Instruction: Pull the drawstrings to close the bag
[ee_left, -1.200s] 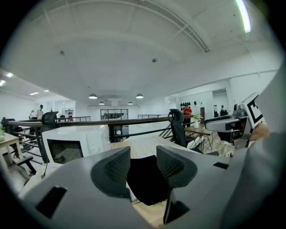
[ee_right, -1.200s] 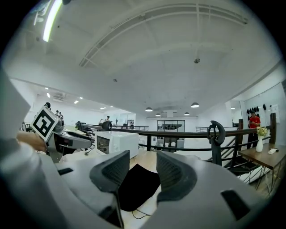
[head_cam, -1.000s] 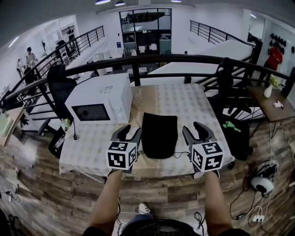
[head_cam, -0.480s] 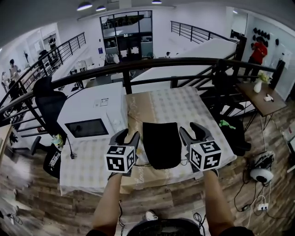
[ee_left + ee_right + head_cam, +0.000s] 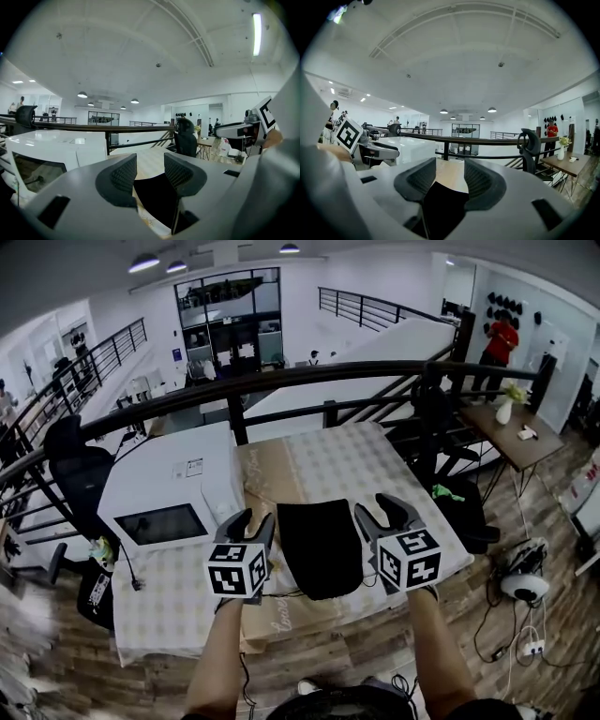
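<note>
A black drawstring bag (image 5: 321, 545) lies flat on the checked tablecloth (image 5: 347, 465), its mouth toward me. Thin cords (image 5: 289, 593) trail from its near corners. My left gripper (image 5: 249, 524) hovers just left of the bag, open, nothing between its fingers. My right gripper (image 5: 379, 513) hovers just right of the bag, also open and empty. In the left gripper view the bag (image 5: 157, 199) shows dark below and beyond the left gripper (image 5: 150, 172). The right gripper view has the bag (image 5: 440, 206) under the right gripper (image 5: 450, 177).
A white microwave (image 5: 173, 493) stands on the table left of the bag. A black railing (image 5: 309, 381) runs behind the table. A black office chair (image 5: 75, 474) is at the far left, a side table with a vase (image 5: 504, 411) at the right. Cables lie on the wooden floor (image 5: 525, 615).
The head view has swung, so the table sits more to the right and nearer. Both grippers stay open on either side of the bag, a little closer to it.
</note>
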